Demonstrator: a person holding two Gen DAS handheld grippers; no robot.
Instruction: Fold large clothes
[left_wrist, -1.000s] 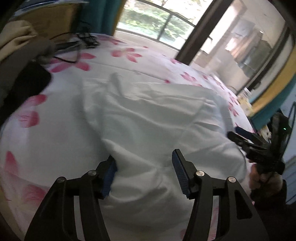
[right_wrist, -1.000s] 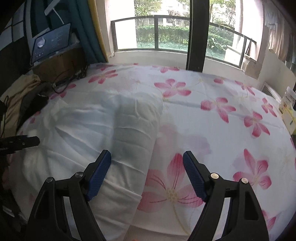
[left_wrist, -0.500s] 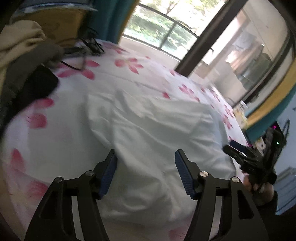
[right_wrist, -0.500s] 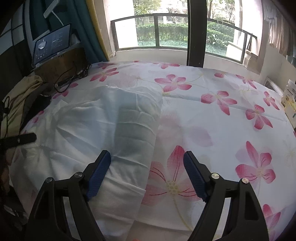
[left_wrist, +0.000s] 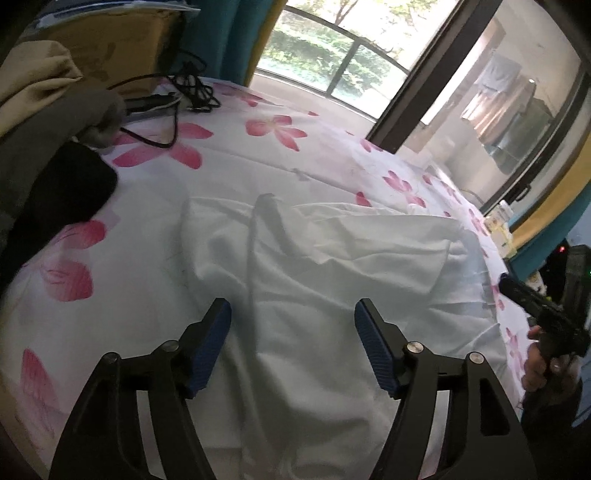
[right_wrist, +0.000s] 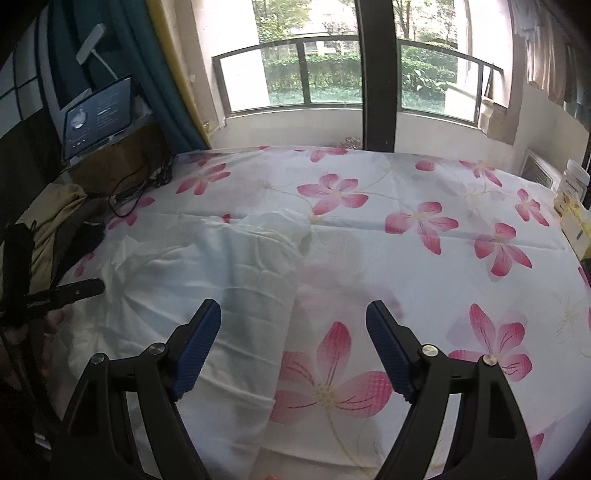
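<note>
Both tongs hang above the bed with nothing in their grasp. Our left gripper (left_wrist: 291, 343) has its blue pads spread wide and its jaws are opening; the white garment (left_wrist: 332, 295) lies below the gap, but the pads are clear of it. Our right gripper (right_wrist: 293, 347) stands wide too, straddling the garment's right edge (right_wrist: 229, 288) and a pink flower of the sheet, gripping neither.

Of writing we can read almost nothing. The screen (right_wrist: 98, 116) propped on a cardboard box (right_wrist: 122, 162) by the curtain shows pale lines of text, too small to make out. A jar (right_wrist: 574, 184) at the far right of the bed carries a yellow label whose print is equally unreadable. A red light and a green one glow on the dark gear at the right edge of the left wrist view.

The garment is large, plain white and thin, lying crumpled on the floral bedsheet (right_wrist: 424, 229) toward the bed's left half and near edge. Creases run across it, and a long fold forms a ridge down its middle in the left view. Its right side ends in a fairly straight edge; its far end bunches into a soft hump. Beside it to the left lie a heap of beige and dark clothes (left_wrist: 40, 122) and black cables (left_wrist: 184, 92).
</note>
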